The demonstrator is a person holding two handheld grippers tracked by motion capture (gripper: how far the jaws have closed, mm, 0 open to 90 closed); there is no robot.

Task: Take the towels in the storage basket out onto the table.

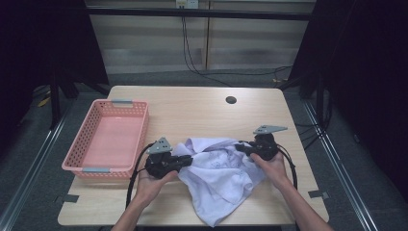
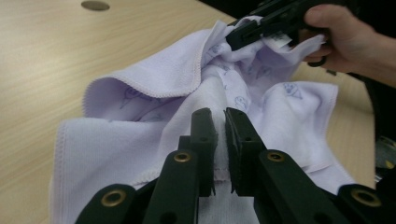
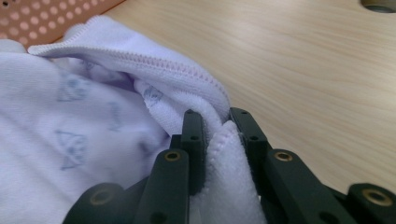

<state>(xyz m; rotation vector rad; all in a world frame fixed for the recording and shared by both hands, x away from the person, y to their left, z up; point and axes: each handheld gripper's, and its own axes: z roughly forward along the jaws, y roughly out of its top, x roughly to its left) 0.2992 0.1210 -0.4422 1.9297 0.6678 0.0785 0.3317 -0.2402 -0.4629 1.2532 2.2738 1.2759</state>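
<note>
from above, my left gripper point(image 1: 185, 161) and right gripper point(image 1: 243, 149) each pinch the lilac towel point(image 1: 219, 175) on the table point(image 1: 192, 108), beside a pink basket point(image 1: 103, 137). left gripper view: jaws clamp a towel point(image 2: 140, 135) fold. right gripper view: jaws clamp its hem point(image 3: 224, 154).

We see a soft, matt terry cloth towel point(image 1: 219, 171), a smooth wood-grain desk point(image 1: 202, 108) and a perforated pink plastic basket point(image 1: 108, 139).
</note>
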